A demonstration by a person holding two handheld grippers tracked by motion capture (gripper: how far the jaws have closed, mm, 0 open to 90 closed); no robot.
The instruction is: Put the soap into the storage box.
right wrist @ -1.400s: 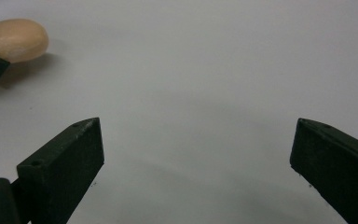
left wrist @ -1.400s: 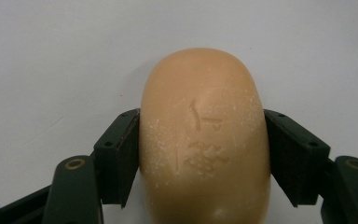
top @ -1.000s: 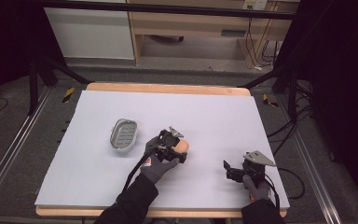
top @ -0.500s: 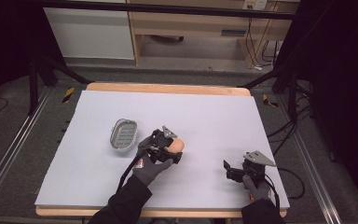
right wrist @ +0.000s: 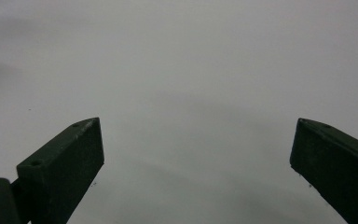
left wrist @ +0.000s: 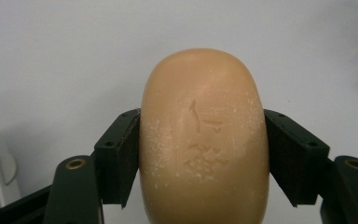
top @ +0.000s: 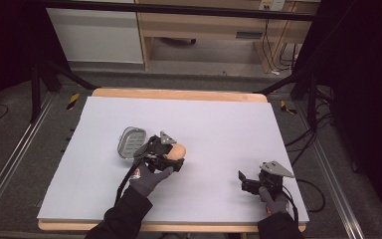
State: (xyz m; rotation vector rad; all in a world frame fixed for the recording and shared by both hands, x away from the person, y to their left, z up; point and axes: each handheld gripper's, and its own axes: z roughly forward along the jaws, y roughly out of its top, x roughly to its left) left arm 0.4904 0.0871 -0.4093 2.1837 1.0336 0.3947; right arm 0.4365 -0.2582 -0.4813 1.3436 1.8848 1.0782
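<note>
Shifted leftward since a moment ago, toward the dish, with the soap carried along.

Left hand-held gripper (top: 175,158) clamped on both flanks of the tan oval bar of soap (left wrist: 204,140), gloved left hand (top: 148,178) reaching in from the bottom edge, forearm angled up and right. Just beside it on the white-covered bench (top: 229,119), the grey rounded-rectangle soap dish (top: 131,142), nothing visible inside. Right hand-held gripper (right wrist: 196,158) parked near the bench's right front corner, jaws spread wide over bare white surface, well apart from the soap.
</note>
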